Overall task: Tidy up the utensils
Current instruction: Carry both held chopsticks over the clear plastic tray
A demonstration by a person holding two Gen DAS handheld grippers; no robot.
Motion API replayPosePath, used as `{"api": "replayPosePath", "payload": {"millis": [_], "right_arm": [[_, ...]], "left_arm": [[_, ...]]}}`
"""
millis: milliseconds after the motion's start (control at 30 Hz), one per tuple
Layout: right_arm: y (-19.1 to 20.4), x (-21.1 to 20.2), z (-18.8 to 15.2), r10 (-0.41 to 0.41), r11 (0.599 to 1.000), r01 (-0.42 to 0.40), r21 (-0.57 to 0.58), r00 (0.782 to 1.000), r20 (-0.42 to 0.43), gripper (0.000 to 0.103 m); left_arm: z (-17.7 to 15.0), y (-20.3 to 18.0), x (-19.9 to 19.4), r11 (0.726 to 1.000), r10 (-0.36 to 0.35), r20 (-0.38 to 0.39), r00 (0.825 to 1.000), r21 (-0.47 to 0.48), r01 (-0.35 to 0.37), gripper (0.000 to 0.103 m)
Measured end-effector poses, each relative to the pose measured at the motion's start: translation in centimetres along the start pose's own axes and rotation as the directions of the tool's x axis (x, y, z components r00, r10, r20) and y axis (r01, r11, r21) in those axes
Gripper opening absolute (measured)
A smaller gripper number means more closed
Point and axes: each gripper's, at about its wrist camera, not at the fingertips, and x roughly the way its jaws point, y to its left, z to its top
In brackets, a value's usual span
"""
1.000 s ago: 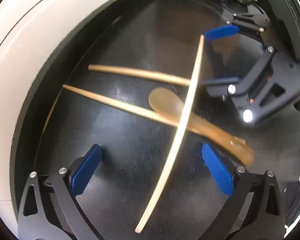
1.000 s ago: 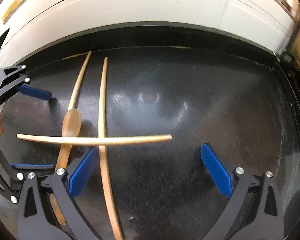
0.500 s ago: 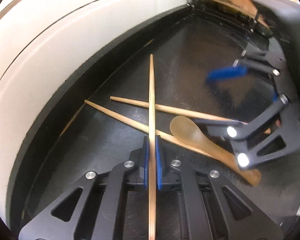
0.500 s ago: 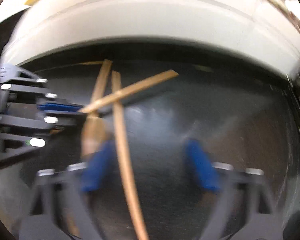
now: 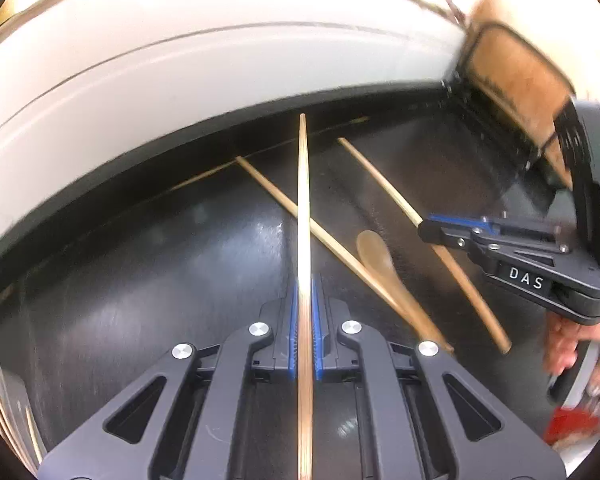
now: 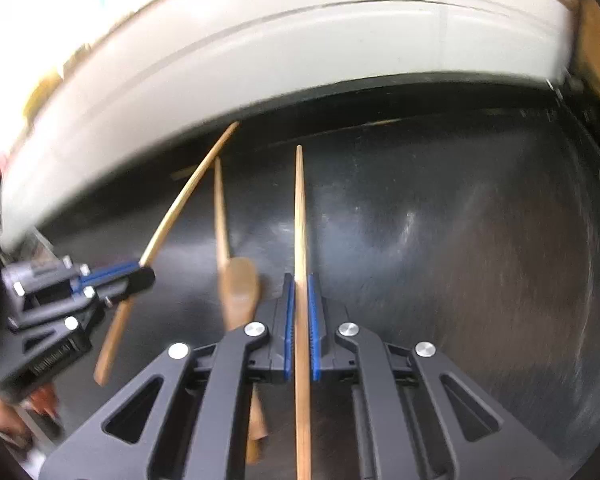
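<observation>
Left claw (image 5: 305, 320) clamped on pale wooden chopstick (image 5: 303, 216), pointing straight ahead. Second wooden chopstick (image 5: 320, 236) and brown wooden spoon (image 5: 384, 268) on black glossy tabletop (image 5: 160, 280). Right claw (image 5: 430, 226) clamped on third wooden chopstick (image 5: 380, 178).

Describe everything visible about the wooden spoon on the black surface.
The wooden spoon is light brown with an oval bowl and a slim handle, and looks like smooth wood. It lies flat on the dark glossy tray, bowl toward the white wall, its handle beside and apparently touching a loose chopstick. No gripper holds it; its handle end is hidden behind the left gripper.
</observation>
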Motion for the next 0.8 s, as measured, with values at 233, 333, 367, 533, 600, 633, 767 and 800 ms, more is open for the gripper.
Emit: {"api": "replayPosePath", "payload": {"millis": [233,333,367,533,600,633,767,800], "right_arm": [[0.1,-5.0,-1.7,0.156,0.97,-0.163,0.179,0.986,0.053,0.007],[-0.5,-6.7,-3.9,0.247,0.93,-0.252,0.267,0.968,0.053,0.007],[-0.3,-7.1,-4.7,0.26,0.924,-0.262,0.278,0.965,0.047,0.007],[2.7,-6.8,-8.1,0.327,0.904,-0.305,0.301,0.945,-0.027,0.007],[4.7,-6.7,-8.4,0.346,0.902,-0.322,0.286,0.938,-0.036,0.007],[6.0,-6.8,-8.3,0.361,0.9,-0.339,0.276,0.932,-0.034,0.007],[9.8,-8.8,-7.6,0.413,0.88,-0.394,0.267,0.911,-0.018,0.007],[11.0,-8.9,-7.5,0.428,0.872,-0.41,0.268,0.904,-0.012,0.007]], "left_arm": [[-1.7,1.5,-6.2,0.991,-0.004,-0.031,1.0,-0.133,0.0,0.005],[-3.2,1.9,-9.3,0.988,-0.024,-0.022,0.999,-0.151,0.021,0.005],[-4.0,1.9,-10.4,0.988,-0.036,-0.024,0.999,-0.152,0.032,0.005],[-7.6,3.1,-13.4,0.983,-0.044,-0.037,0.998,-0.182,0.036,0.006],[-8.9,3.9,-14.4,0.978,-0.042,-0.031,0.999,-0.206,0.035,0.006],[-9.4,4.4,-15.1,0.976,-0.041,-0.027,0.999,-0.215,0.034,0.006],[-11.1,6.7,-18.0,0.968,-0.03,0.005,1.0,-0.248,0.031,0.006],[-11.4,7.4,-18.6,0.967,-0.024,0.008,1.0,-0.255,0.025,0.006]]}}
